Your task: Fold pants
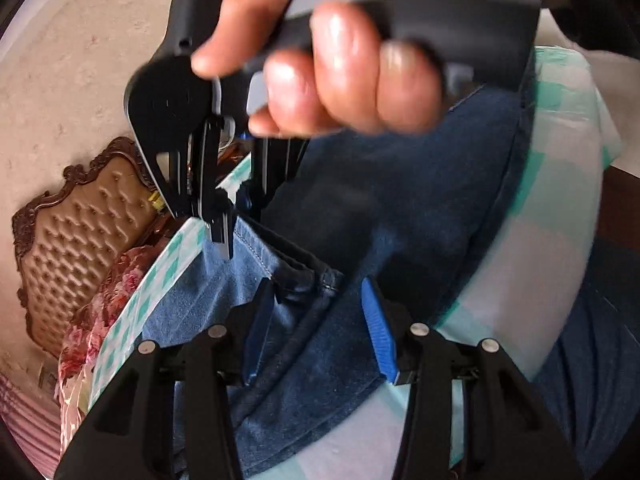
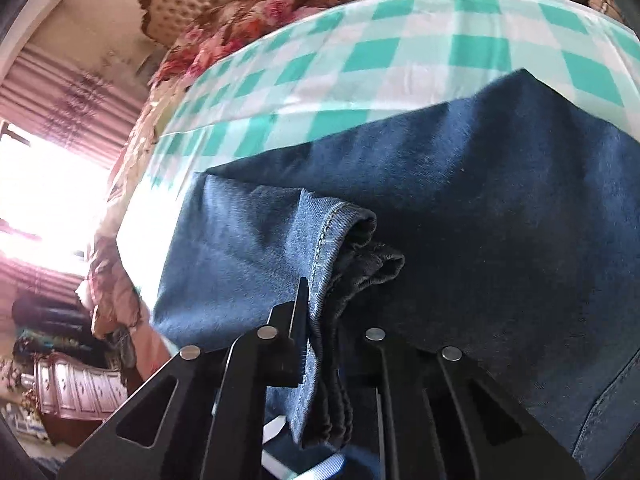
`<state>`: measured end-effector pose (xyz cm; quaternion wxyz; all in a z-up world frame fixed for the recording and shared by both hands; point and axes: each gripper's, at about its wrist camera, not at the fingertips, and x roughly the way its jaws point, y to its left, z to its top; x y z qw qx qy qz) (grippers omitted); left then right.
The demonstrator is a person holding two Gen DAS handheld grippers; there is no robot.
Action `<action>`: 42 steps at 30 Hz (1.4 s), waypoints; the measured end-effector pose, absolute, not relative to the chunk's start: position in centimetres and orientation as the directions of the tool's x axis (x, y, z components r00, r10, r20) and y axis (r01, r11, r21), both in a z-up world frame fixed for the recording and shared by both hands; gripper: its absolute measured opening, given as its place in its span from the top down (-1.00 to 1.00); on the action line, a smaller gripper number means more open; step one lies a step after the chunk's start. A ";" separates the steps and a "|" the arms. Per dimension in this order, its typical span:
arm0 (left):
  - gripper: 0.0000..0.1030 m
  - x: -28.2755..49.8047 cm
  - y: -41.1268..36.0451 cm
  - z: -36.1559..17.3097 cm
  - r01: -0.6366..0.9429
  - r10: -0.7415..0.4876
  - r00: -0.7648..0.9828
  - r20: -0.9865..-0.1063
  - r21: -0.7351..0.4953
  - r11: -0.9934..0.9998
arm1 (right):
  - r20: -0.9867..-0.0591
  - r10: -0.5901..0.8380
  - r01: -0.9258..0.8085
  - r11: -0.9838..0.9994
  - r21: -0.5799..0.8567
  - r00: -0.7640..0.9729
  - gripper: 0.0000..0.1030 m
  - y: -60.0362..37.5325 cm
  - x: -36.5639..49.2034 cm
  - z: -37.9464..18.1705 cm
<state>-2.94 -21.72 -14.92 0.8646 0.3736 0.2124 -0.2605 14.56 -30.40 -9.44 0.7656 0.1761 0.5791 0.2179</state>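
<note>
In the left wrist view, the left claw (image 1: 320,332) at the bottom of the frame stands spread, its blue pads either side of a hem of the pants (image 1: 304,344) without visibly pressing it. The right claw (image 1: 224,236), held by a hand (image 1: 332,84) at the top, pinches another hem at centre left. In the right wrist view, the right claw (image 2: 324,360) is pressed together on bunched hems at lower centre. The pants (image 2: 460,208) lie across the checked bed sheet (image 2: 380,48), seemingly doubled once; further folds and flattening likely remain.
</note>
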 end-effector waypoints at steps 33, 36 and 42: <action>0.04 -3.2 -23.4 -15.5 0.569 -0.214 0.801 -0.560 0.598 0.564 | -0.825 0.415 -0.103 0.907 0.408 0.385 0.45 -32.5 14.9 -10.0; 0.08 -2.4 -23.4 -15.3 0.580 -0.224 0.788 -0.574 0.568 0.584 | -0.841 0.359 -0.128 0.933 0.337 0.404 0.54 -31.7 14.7 -9.8; 0.66 -1.4 -22.8 -15.3 0.598 -0.233 0.765 -0.600 0.528 0.603 | -0.837 0.327 -0.133 0.945 0.299 0.439 0.66 -31.7 14.1 -9.4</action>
